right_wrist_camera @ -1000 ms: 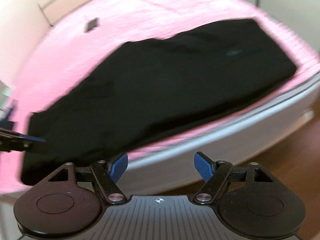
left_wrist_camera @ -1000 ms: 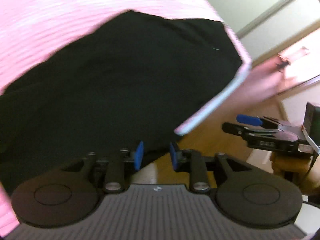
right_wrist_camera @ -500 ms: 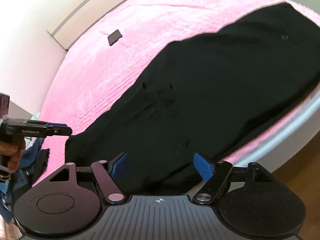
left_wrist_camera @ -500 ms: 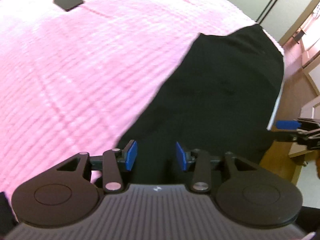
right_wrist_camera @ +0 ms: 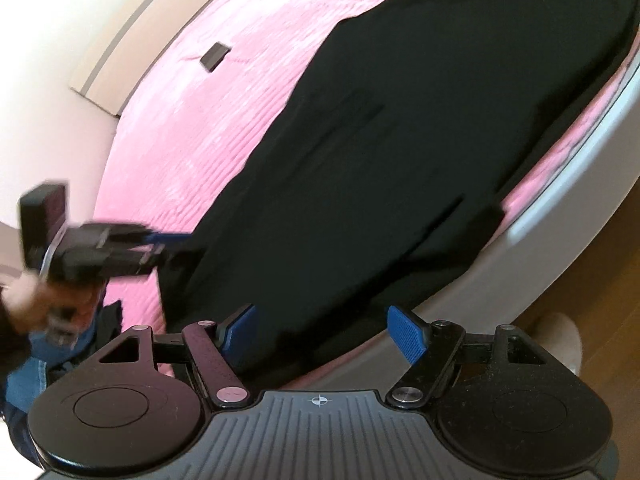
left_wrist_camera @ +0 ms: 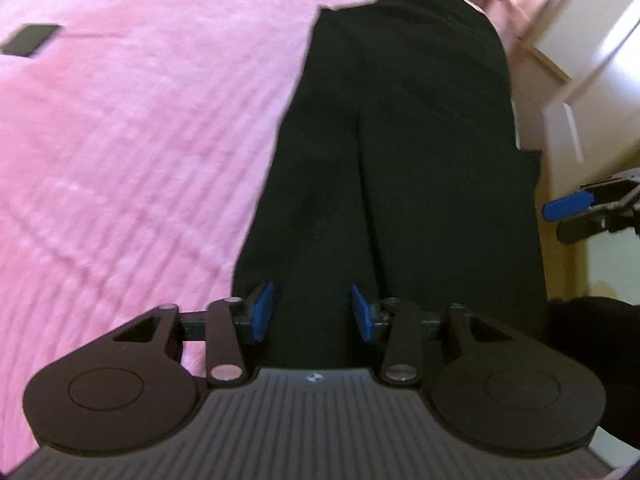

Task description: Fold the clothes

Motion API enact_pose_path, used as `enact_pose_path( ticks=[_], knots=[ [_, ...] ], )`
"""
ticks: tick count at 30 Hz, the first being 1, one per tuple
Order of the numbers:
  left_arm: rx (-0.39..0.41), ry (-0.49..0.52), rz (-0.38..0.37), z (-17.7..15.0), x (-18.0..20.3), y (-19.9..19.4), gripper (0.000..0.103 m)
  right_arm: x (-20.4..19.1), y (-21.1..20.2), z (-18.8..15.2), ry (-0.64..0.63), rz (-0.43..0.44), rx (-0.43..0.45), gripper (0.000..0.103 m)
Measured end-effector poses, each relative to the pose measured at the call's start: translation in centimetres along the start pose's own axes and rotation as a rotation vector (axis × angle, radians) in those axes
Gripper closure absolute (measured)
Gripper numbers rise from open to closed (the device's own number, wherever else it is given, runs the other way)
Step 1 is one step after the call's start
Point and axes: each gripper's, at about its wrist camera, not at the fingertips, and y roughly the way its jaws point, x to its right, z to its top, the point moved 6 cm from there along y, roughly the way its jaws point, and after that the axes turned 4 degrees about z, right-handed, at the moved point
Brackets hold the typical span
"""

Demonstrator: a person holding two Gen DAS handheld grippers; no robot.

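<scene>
A long black garment [left_wrist_camera: 400,160] lies flat on a pink bed cover [left_wrist_camera: 140,140], running away from me along the bed's edge. My left gripper [left_wrist_camera: 312,312] sits low over its near end. Its jaws are closing, the blue pads still apart, with black cloth between them. In the right wrist view the left gripper [right_wrist_camera: 172,244] is a blur at the corner of the garment [right_wrist_camera: 400,140]. My right gripper [right_wrist_camera: 320,336] is open above the garment's edge by the bed side, pads clear of the cloth. Its fingertips [left_wrist_camera: 568,204] show at the right of the left wrist view.
A small dark flat rectangle [left_wrist_camera: 32,40] lies far out on the cover [right_wrist_camera: 180,140]. The white bed frame [right_wrist_camera: 560,208] borders a wooden floor [right_wrist_camera: 616,280]. Blue clothes [right_wrist_camera: 28,376] are heaped at the lower left, beside a hand holding the left gripper.
Both grippers have come in lower over the garment. The left one has swung from the bed's corner to the garment's near end; the right one now hangs over the edge by the bed side.
</scene>
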Motion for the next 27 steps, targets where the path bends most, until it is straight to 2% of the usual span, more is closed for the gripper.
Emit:
enact_pose_path(
  ticks=[2,5,10,12,14,16,20,24,25,27],
  knots=[
    [0.0,0.002,-0.06,0.4,-0.6,-0.2,0.097,-1.2,0.5,-1.3,0.005,0.013,-0.019,0.027],
    [0.014,0.051,-0.083,0.9,-1.1,-0.9,0.096,-3.3,1.3,-3.2,-0.028,0.022,-0.038,0.027],
    [0.004,0.11,-0.036,-0.2,-1.6,-3.1,0.092,-7.6,1.4,-4.9,-0.229,-0.043,-0.068,0.027],
    [-0.005,0.143,0.003,-0.9,-1.8,-4.3,0.088,-9.5,1.2,-5.2,-0.365,-0.082,-0.082,0.027],
    [-0.004,0.221,0.065,-1.9,-1.9,-5.9,0.081,-10.8,1.1,-5.6,-0.511,-0.136,-0.085,0.027],
    [0.009,0.337,0.131,-3.1,-1.4,-7.1,0.08,-11.7,1.2,-6.3,-0.618,-0.143,-0.086,0.027],
    [0.018,0.702,0.21,-6.5,1.3,-7.2,0.08,-14.1,3.0,-8.5,-0.811,-0.085,-0.11,0.027],
    [0.078,1.023,0.2,-9.6,3.7,-5.5,0.078,-16.4,6.6,-10.8,-0.958,-0.079,-0.11,0.027],
    [0.101,1.101,0.193,-10.2,4.1,-4.8,0.078,-16.6,7.6,-11.1,-0.97,-0.093,-0.11,0.032],
    [0.146,1.245,0.181,-11.4,4.3,-3.5,0.076,-16.6,9.7,-11.6,-0.974,-0.128,-0.117,0.054]
  ],
)
